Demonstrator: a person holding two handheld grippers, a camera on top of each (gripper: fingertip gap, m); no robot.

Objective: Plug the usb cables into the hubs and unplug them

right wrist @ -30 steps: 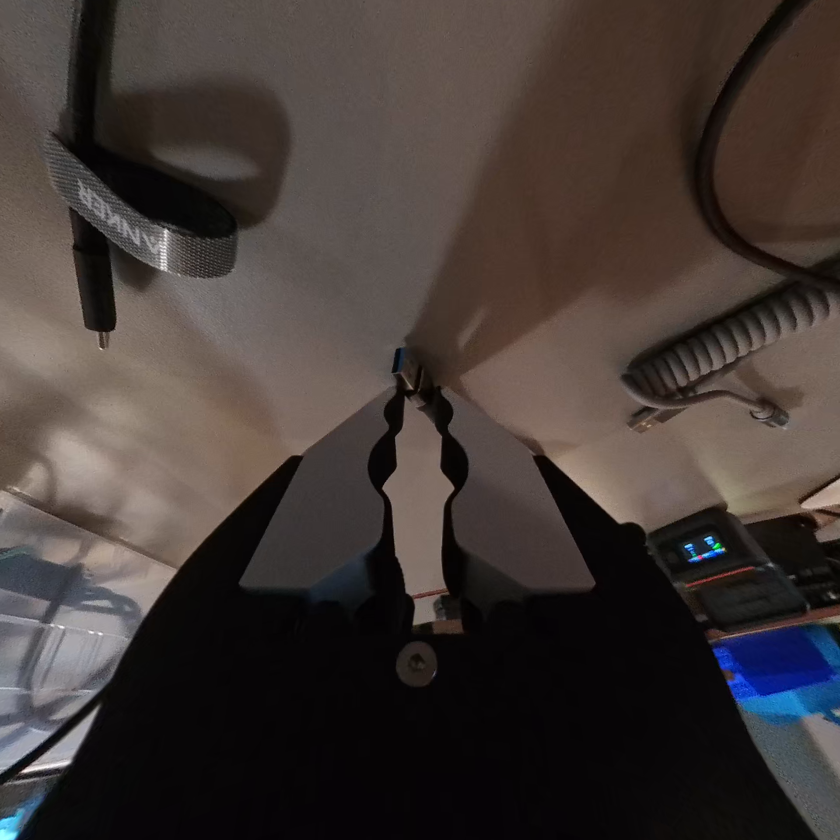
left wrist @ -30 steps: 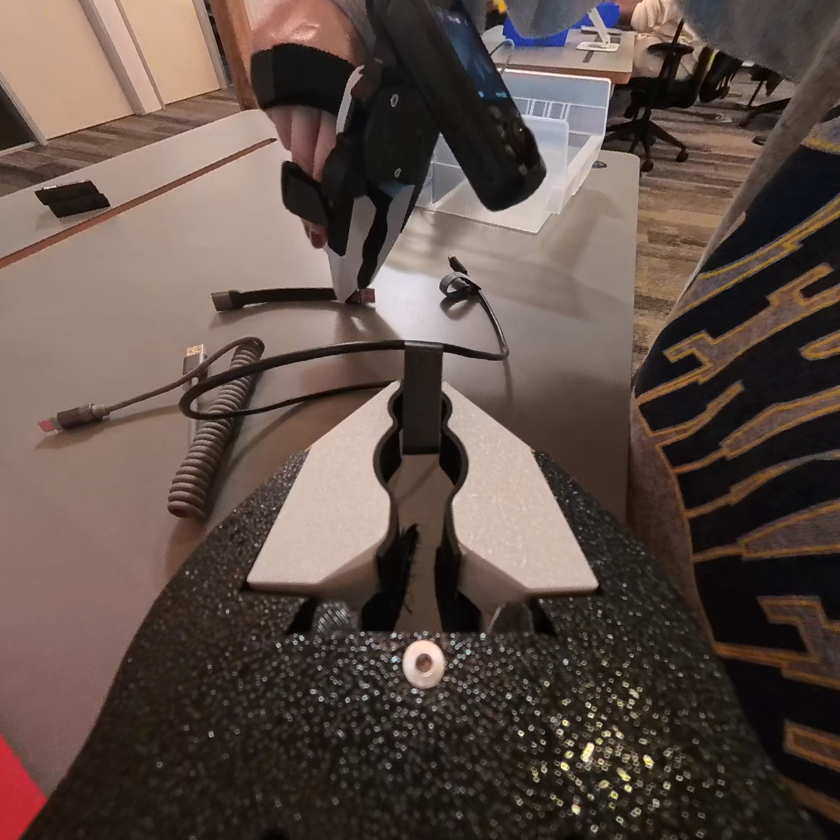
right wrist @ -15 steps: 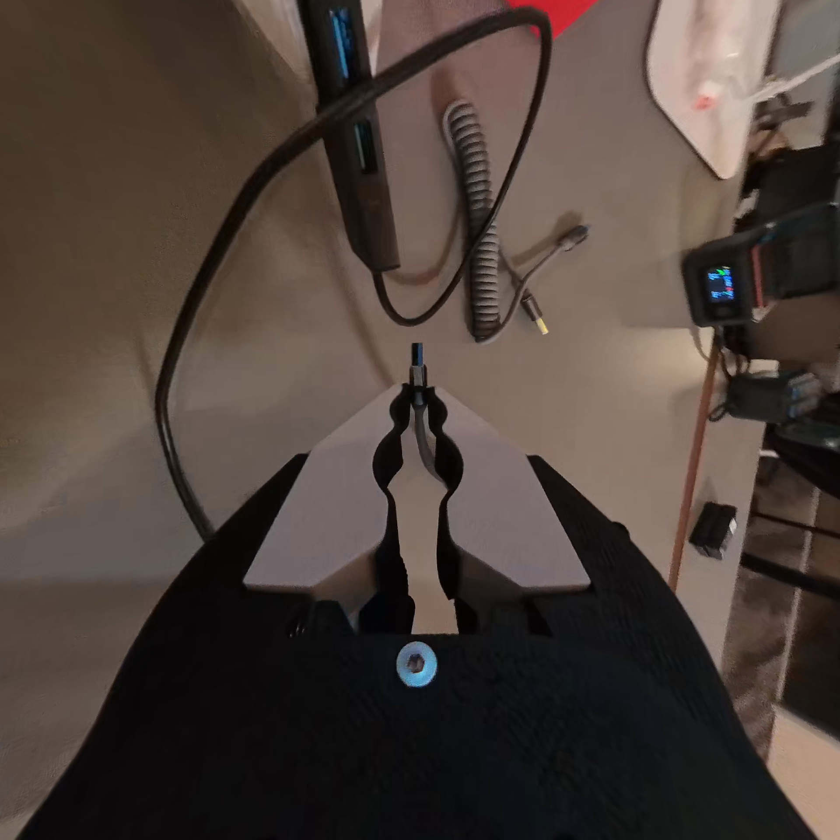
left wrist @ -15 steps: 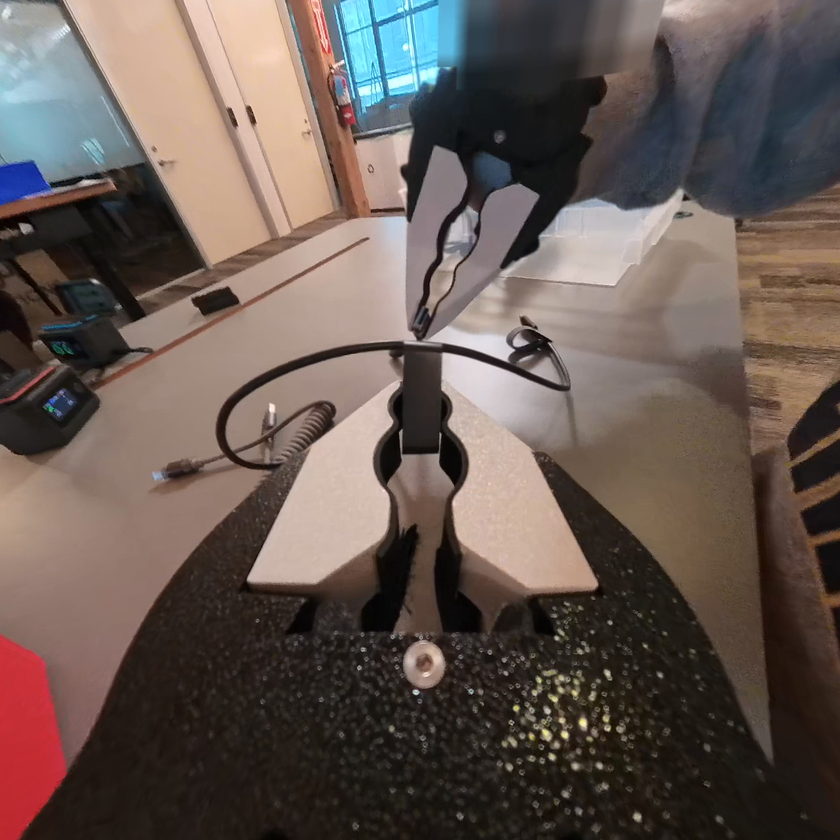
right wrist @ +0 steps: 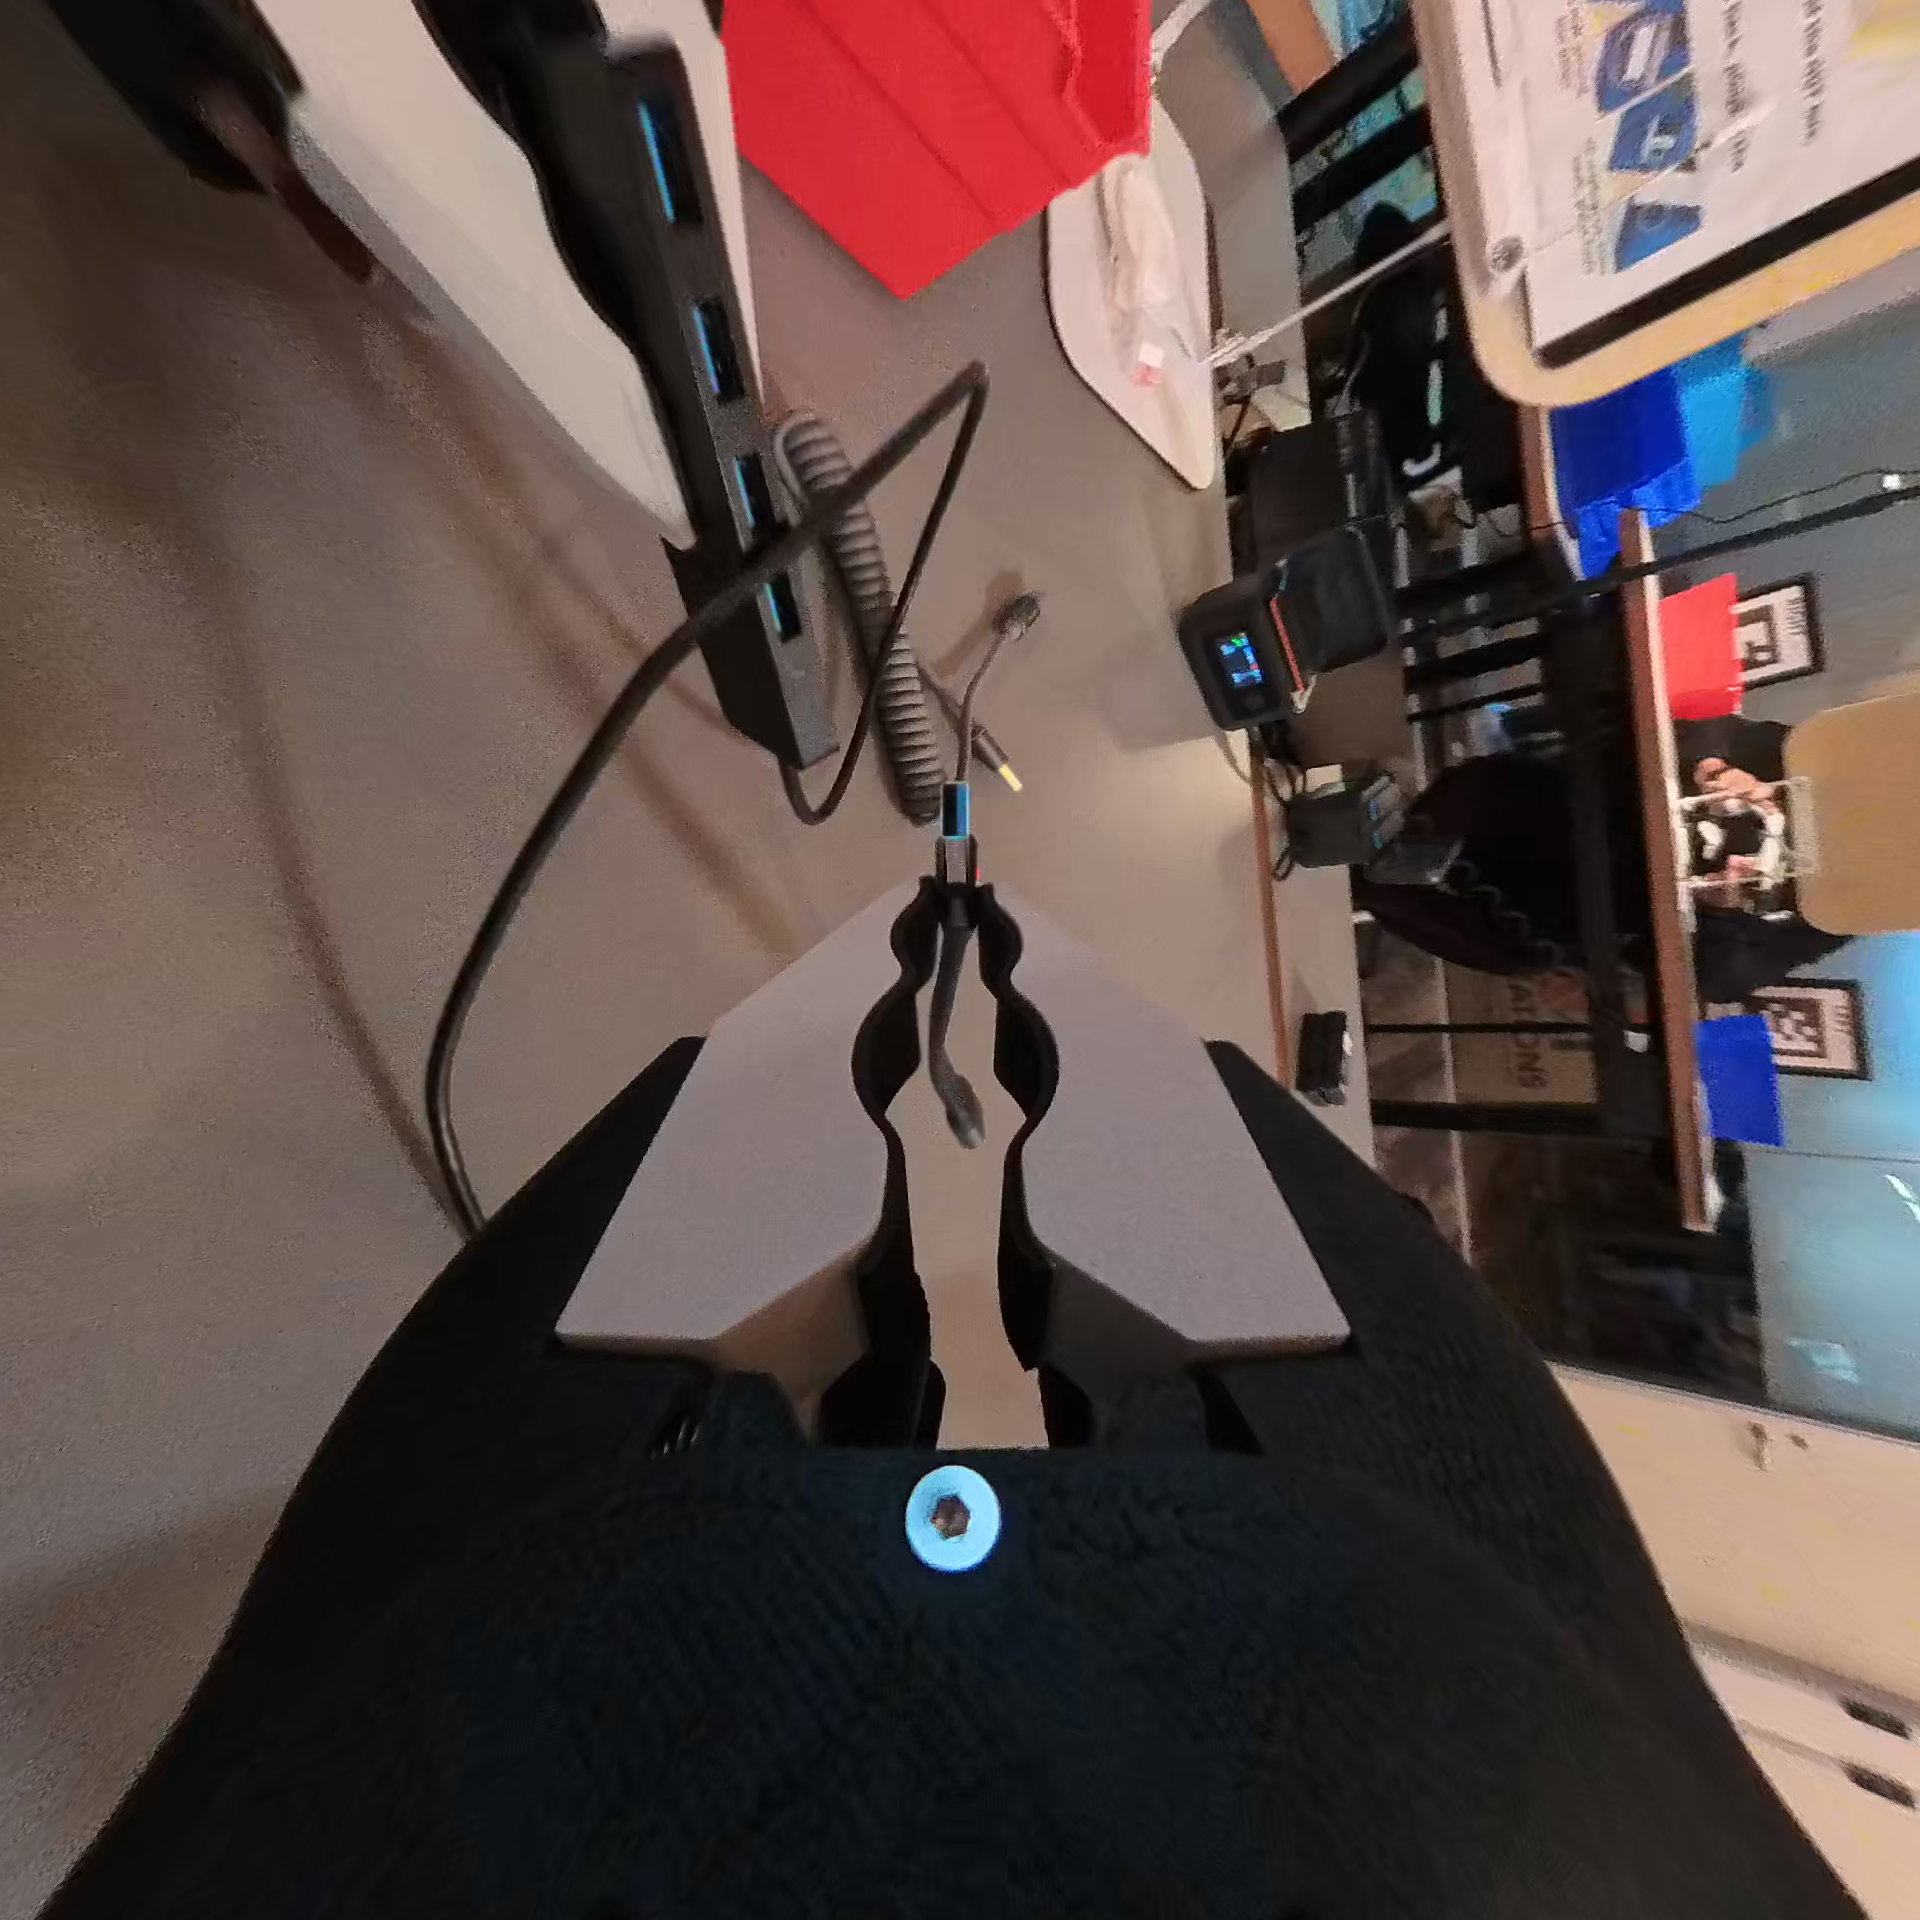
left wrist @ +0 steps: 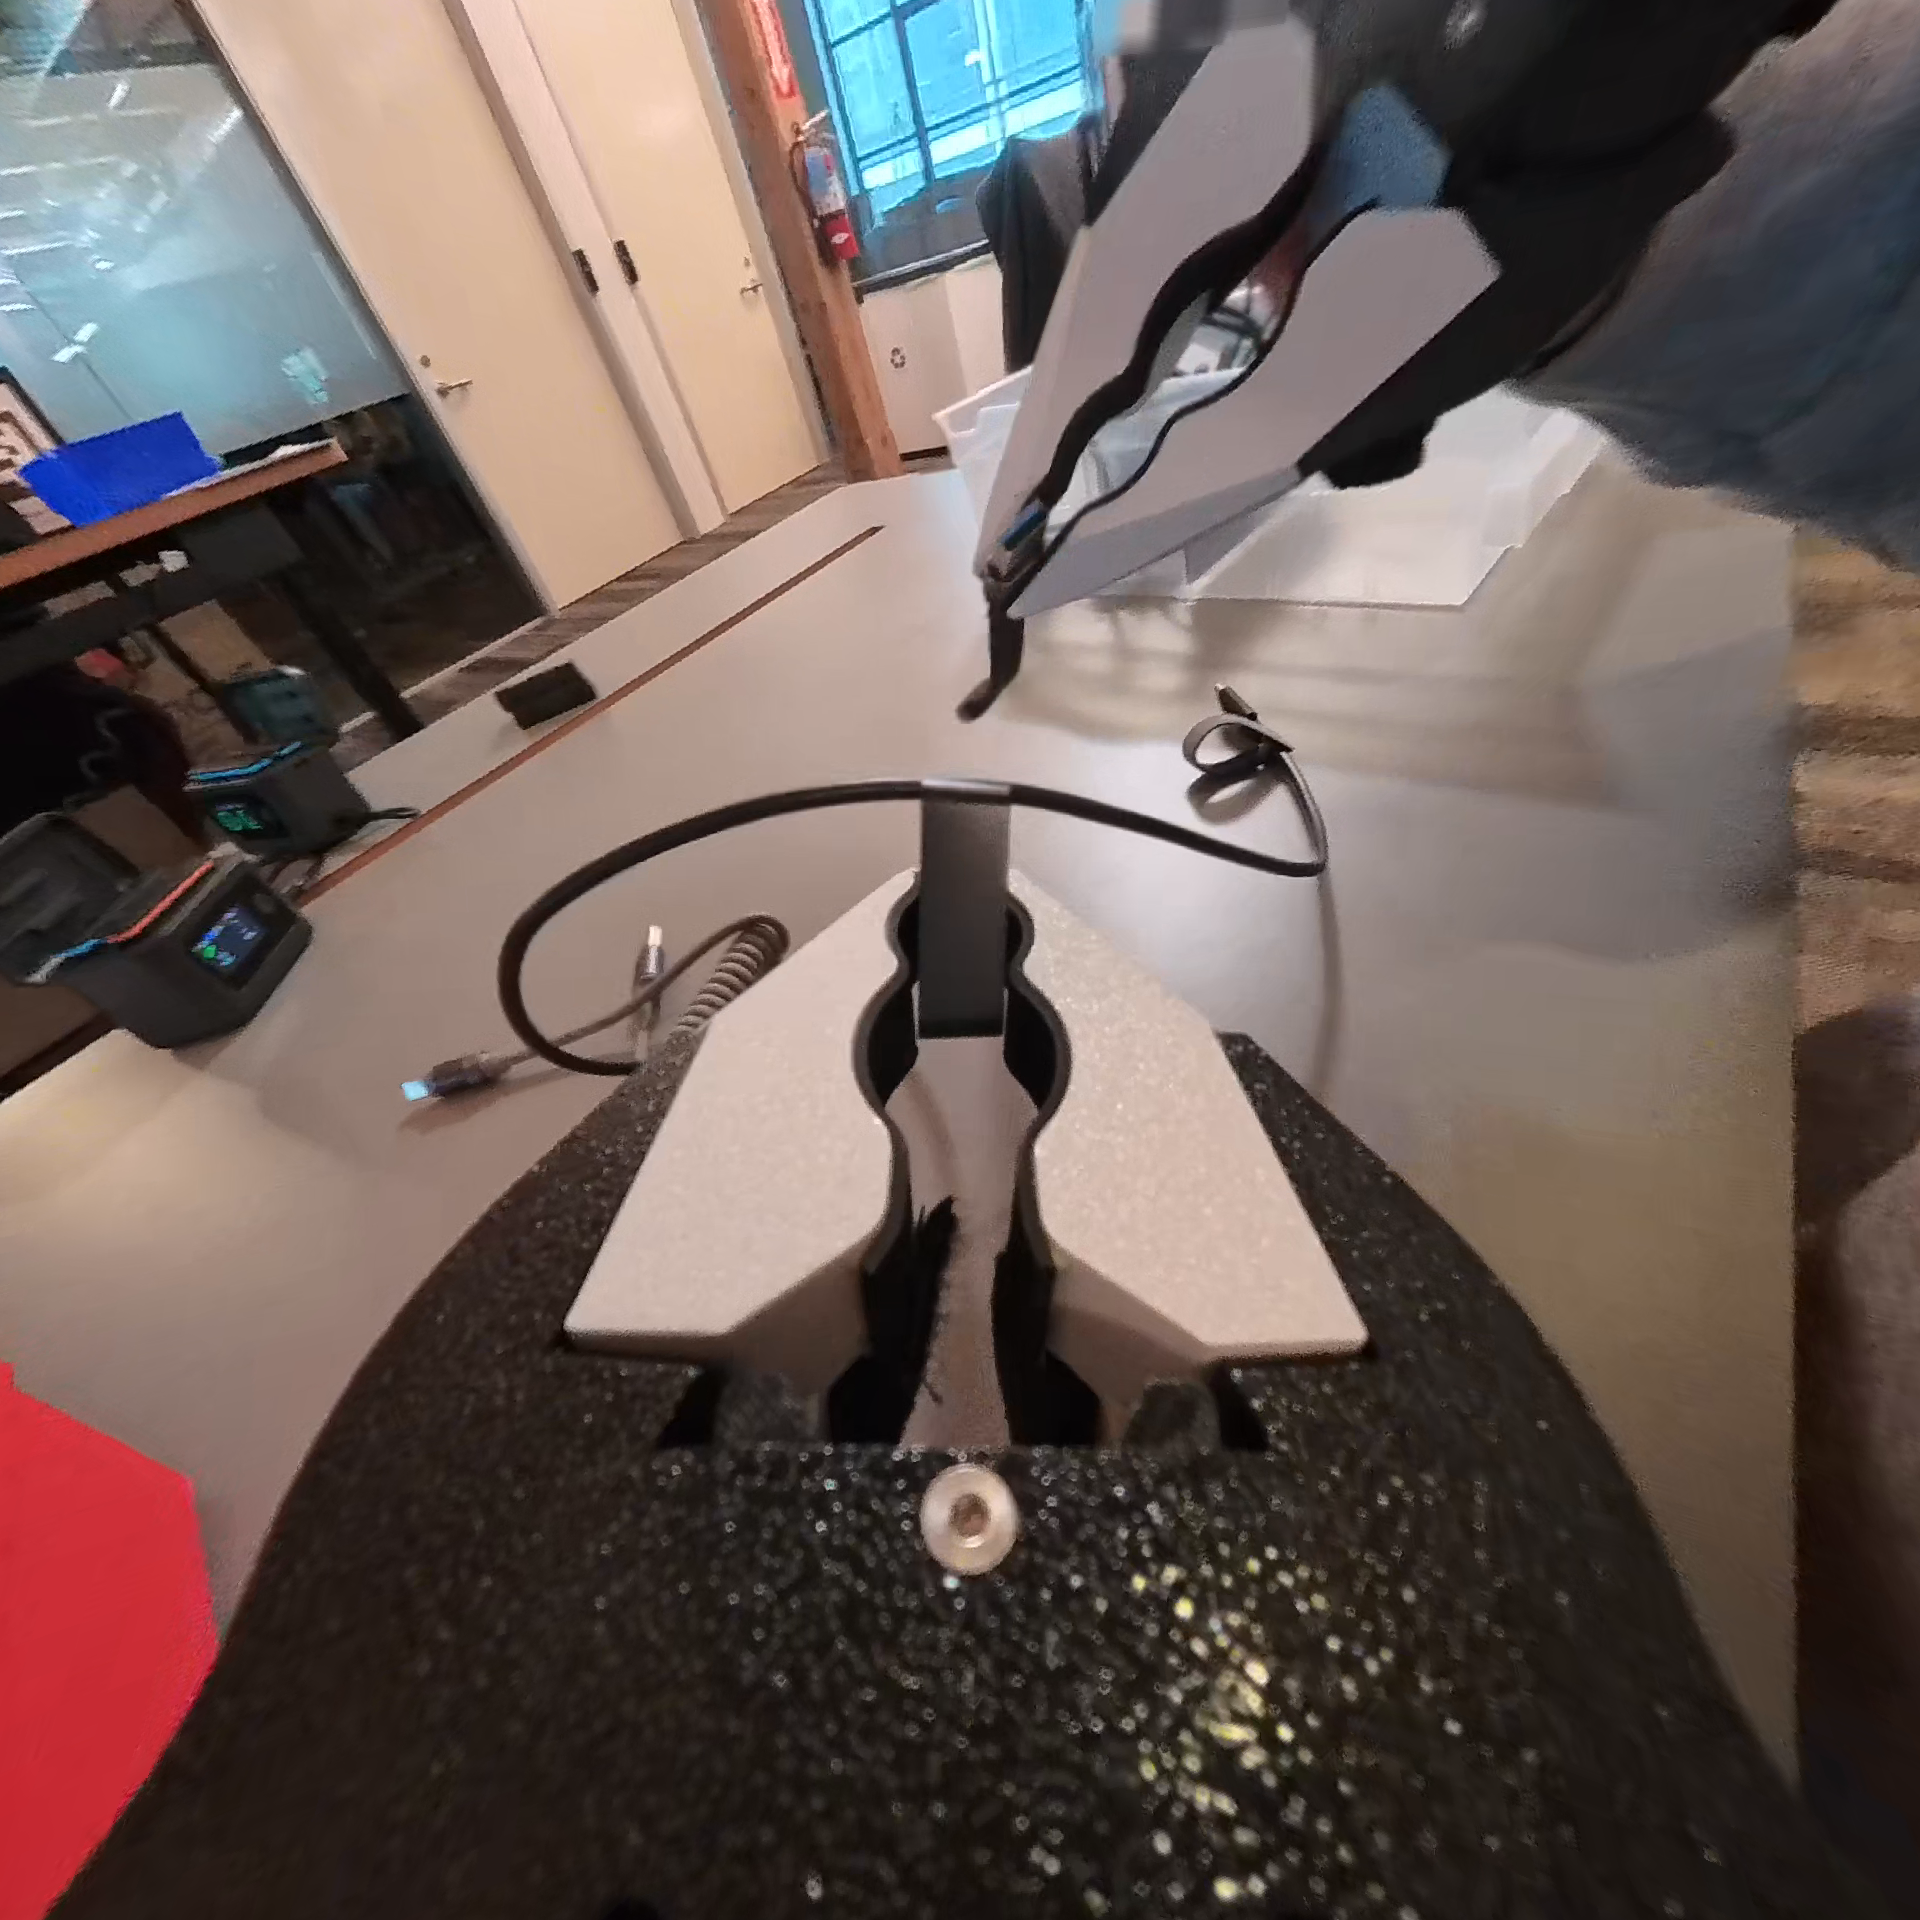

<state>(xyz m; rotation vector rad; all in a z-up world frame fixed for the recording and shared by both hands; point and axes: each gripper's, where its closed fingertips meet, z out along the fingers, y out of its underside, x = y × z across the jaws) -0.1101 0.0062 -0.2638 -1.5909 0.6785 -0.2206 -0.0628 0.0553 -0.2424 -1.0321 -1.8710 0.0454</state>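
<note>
The left tongs (left wrist: pixel 961 914), two pale grey wavy-edged fingers on a sparkly black body, are clamped narrow on a slim black rectangular USB hub (left wrist: pixel 961 914), which stands edge-on between the tips and juts forward past them. From the right wrist view the same hub (right wrist: pixel 727 457) shows a row of blue-lined ports along one side, held up above the beige counter (right wrist: pixel 260 727). The hub's own thin black round cable (left wrist: pixel 644 862) arcs away from its far end, looping left and down to the counter (left wrist: pixel 1455 987) and running right to a strapped coil end (left wrist: pixel 1231 743).

The right tongs (right wrist: pixel 956 888) pinch a short black USB cable just behind its plug, so the blue-tipped metal connector (right wrist: pixel 957 810) sticks out beyond the fingertips and the tail of the cable (right wrist: pixel 951 1039) hangs back between the fingers. The connector is near the hub's ports but apart from them. In the left wrist view the right tongs (left wrist: pixel 1013 582) hover above and beyond the hub, tips angled down, the short cable's loose end dangling under them.

A grey coiled cable (left wrist: pixel 727 971) with a silver plug lies on the counter to the left, beside a braided lead ending in a blue-lit plug (left wrist: pixel 447 1081). A clear plastic bin (left wrist: pixel 1403 540) sits at the far counter edge
</note>
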